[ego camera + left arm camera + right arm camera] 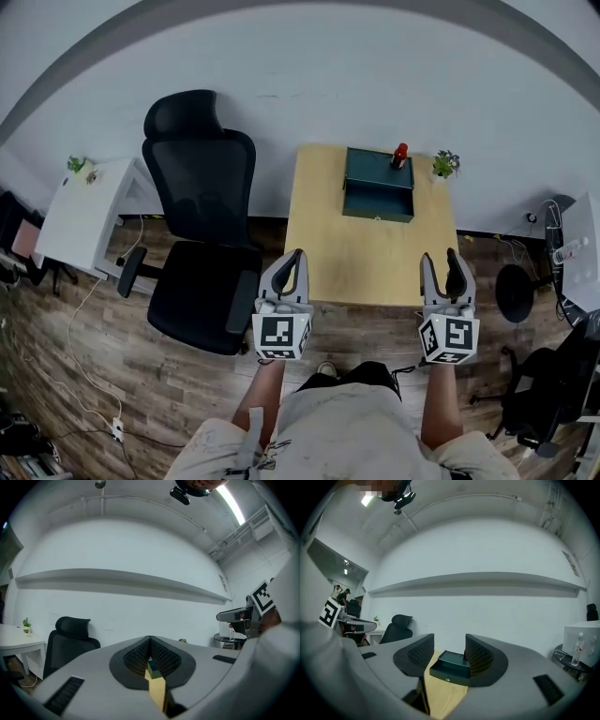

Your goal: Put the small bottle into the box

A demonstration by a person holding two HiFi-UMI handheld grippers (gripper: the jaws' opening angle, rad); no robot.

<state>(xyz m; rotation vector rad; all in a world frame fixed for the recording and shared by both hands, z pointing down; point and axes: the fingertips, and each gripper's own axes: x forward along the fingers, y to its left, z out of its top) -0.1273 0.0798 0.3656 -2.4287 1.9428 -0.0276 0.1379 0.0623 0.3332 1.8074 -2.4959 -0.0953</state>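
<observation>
A small red bottle (pixel 400 155) stands upright at the back right corner of a dark green box (pixel 378 184), whose drawer is pulled open toward me. The box sits at the far side of a wooden table (pixel 366 253). Both grippers hover over the table's near edge, well short of the box. My left gripper (pixel 296 254) (pixel 150 638) has its tips together with nothing in them. My right gripper (pixel 441 256) (pixel 449 641) is open and empty. In the right gripper view the box (pixel 450 666) shows between its jaws, and the bottle is mostly hidden behind the right finger.
A small potted plant (pixel 444 165) stands at the table's back right corner, beside the bottle. A black office chair (pixel 202 216) is left of the table, with a white side table (pixel 84 211) beyond it. A black stool (pixel 514 292) is on the right.
</observation>
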